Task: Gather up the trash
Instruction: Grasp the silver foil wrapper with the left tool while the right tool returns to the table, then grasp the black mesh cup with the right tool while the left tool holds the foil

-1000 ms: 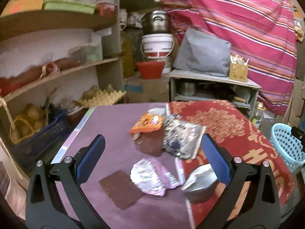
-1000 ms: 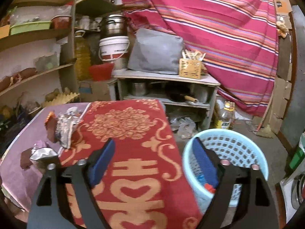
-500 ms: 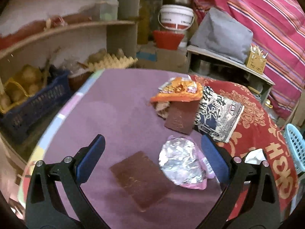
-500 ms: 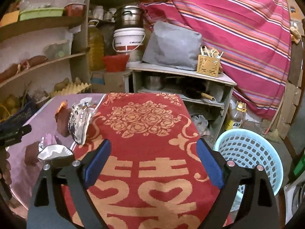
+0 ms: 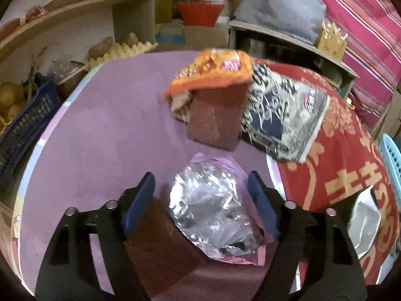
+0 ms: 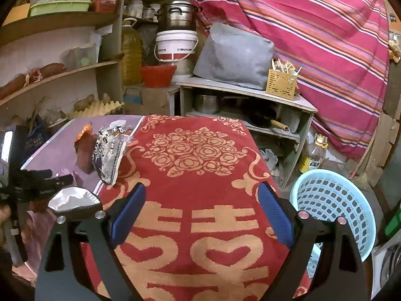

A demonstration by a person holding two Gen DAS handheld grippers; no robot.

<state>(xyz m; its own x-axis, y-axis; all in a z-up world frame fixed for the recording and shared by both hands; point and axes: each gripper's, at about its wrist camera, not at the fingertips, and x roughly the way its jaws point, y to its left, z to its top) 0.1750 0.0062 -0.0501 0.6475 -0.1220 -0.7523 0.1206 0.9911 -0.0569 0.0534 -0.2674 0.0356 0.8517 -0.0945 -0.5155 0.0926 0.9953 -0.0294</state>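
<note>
A crumpled silver and pink wrapper (image 5: 213, 208) lies on the purple table (image 5: 100, 135). My left gripper (image 5: 201, 198) is open, with its jaws on either side of this wrapper. A brown pad (image 5: 160, 248) lies under the left finger. Farther off lie another brown pad (image 5: 215, 115), an orange snack bag (image 5: 215, 70) and a black and white bag (image 5: 283, 115). A silver bag (image 5: 363, 223) lies on the red cloth (image 6: 200, 170). My right gripper (image 6: 201, 213) is open and empty above the red cloth. The light blue basket (image 6: 333, 208) stands on the floor to its right.
Shelves with food and an egg tray (image 5: 120, 50) stand behind the table. A dark blue crate (image 5: 22, 125) sits at the left. A low shelf unit (image 6: 250, 105) with pots, a white bucket (image 6: 175, 47) and a striped curtain (image 6: 313, 37) are at the back.
My left gripper has moved down and forward over the silver and pink wrapper, and its jaws have narrowed around it. My right gripper has shifted left from the basket, over the red cloth.
</note>
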